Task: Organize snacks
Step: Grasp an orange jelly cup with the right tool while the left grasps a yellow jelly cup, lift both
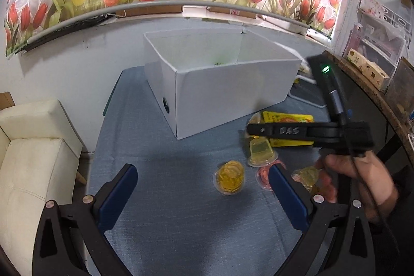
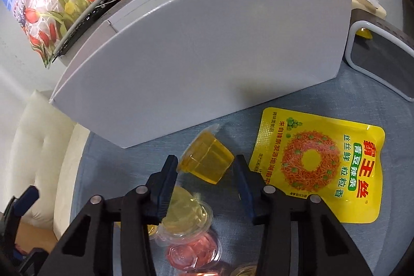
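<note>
R gripper [image 2: 205, 167] straddling tipped yellow jelly cup [image 2: 205, 162], jaws apart, not clamped.
Tipped on its side on blue tablecloth [image 2: 310, 245], just in front of white box [image 2: 201, 56] front wall; L pad close to or touching cup, R pad just clear. Yellow snack pouch [image 2: 319, 171] flat beside it, twd right edge of table. Clear-yellow cup [image 2: 186, 217] + pink cup [image 2: 194, 254] under the gripper, nearer. L gripper [image 1: 203, 185] wide open, empty, above cloth w/ orange jelly cup [image 1: 230, 179] upright betw. its fingers but farther off. White box open-topped at far middle of table; white sofa [image 1: 33, 159] off left edge.
</note>
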Demonstrator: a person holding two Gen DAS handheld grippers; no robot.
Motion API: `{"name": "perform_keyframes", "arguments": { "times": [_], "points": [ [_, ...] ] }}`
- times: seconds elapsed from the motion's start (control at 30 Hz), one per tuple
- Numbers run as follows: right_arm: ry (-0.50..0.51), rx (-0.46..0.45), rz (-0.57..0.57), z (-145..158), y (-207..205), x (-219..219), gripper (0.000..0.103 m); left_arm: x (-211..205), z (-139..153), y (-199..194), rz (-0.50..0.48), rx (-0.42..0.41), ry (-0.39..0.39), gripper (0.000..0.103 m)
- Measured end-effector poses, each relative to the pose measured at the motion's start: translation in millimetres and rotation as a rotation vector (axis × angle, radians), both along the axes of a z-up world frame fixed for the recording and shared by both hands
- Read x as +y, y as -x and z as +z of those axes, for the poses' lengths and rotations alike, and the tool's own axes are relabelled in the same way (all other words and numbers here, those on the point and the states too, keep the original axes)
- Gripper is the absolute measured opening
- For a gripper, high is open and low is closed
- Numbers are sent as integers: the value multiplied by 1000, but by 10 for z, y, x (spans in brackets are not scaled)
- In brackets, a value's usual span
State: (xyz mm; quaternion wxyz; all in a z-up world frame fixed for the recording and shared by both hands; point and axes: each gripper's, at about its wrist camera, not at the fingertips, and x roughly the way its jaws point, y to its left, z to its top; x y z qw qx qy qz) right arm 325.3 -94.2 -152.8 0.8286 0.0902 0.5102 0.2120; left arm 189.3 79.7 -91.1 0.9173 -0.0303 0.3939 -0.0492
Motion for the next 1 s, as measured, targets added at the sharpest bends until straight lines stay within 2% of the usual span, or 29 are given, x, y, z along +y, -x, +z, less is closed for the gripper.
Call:
{"name": "perform_keyframes", "arguments": {
  "times": [0.23,0.4,0.63,0.7,0.77,0.83,0.87,1.0],
  "points": [
    [-54,-50,5,295,229,-307,48,-134,-290,-170,-19,60,-56,103],
    [-94,-106,26,550,593,-513,48,-278,-463,-317,-30,110,-21,103],
    [-125,-154,34,727,1070,-727,48,-449,-643,-469,-40,142,-69,102],
    [-152,-157,24,741,1180,-843,48,-447,-673,-488,-36,149,-30,89],
    [-182,-159,18,744,1266,-895,48,-459,-704,-494,-24,164,-29,61],
    [-180,-164,24,743,1339,-901,48,-495,-718,-460,-35,158,-47,44],
    [-182,-167,27,748,1363,-896,48,-512,-710,-432,-39,154,-48,40],
    [-199,-173,29,752,1424,-902,48,-509,-680,-411,-47,148,-49,40]
  ]
}}
